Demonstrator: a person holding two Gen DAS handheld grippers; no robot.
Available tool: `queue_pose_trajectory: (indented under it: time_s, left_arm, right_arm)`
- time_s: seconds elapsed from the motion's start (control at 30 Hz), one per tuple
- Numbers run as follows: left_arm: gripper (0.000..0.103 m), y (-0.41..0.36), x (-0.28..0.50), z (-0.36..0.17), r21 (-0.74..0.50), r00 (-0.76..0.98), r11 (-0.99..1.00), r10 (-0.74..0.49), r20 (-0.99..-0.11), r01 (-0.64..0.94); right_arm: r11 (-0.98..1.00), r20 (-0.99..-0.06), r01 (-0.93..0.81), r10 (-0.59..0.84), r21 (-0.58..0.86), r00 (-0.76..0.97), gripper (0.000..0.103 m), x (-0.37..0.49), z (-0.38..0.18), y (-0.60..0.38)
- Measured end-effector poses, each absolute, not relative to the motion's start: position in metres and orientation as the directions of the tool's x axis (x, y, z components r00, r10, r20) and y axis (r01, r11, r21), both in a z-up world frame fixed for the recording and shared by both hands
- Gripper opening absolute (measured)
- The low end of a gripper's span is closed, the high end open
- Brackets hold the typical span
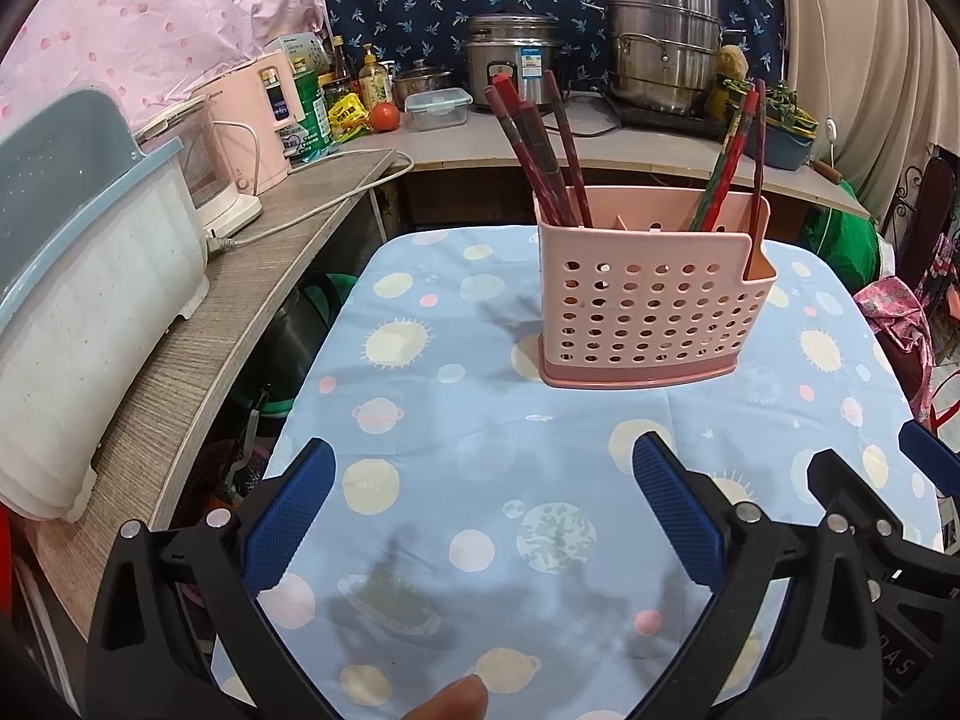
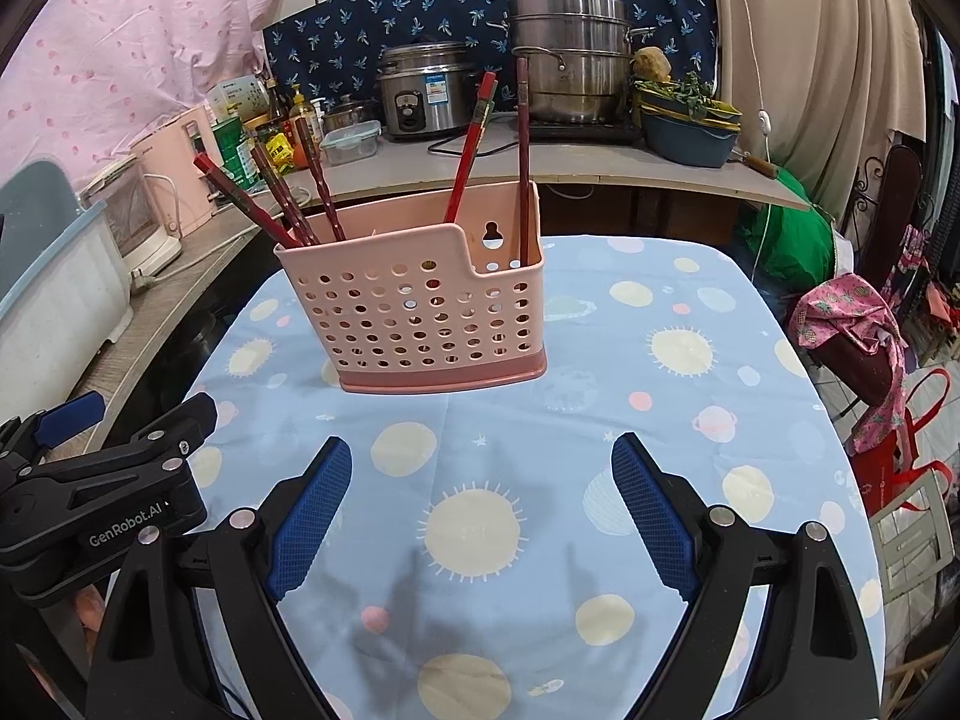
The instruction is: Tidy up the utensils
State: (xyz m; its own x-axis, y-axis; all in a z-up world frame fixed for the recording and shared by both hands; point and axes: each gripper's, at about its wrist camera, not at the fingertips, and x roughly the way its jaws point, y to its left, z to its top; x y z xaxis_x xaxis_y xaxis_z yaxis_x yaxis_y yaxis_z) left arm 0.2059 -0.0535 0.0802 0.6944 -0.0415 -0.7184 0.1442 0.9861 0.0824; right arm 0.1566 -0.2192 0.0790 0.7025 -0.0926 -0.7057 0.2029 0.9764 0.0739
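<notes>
left gripper (image 1: 483, 516): angled down over counter (image 1: 420, 360), fingers spread, empty | right gripper (image 2: 480, 516): same, wide apart, empty | utensil holder (image 2: 414, 312): ahead, untouched

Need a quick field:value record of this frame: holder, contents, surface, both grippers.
holder: pink perforated utensil holder, upright on the table
contents: red chopsticks leaning in the left compartment; two more in the right compartment; middle looks empty
surface: blue tablecloth with sun and planet print; no loose utensils visible on it
left gripper: open, nothing between the jaws, short of the holder
right gripper: open, nothing between the jaws, short of the holder
background: rice cooker and steamer pot on the counter behind
</notes>
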Motion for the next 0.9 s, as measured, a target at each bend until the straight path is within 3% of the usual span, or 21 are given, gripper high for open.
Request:
queue_pose_trajectory:
  time_s: [0.9]
  left_arm:
    - [0.095,-0.0604,0.2144,0.0836,0.093,0.705,0.986,-0.032,-0.709,0.137]
  right_arm:
    - [0.975,-0.705,0.209,-0.101,0.069,0.702,0.085,0.166,0.0783,-0.2233]
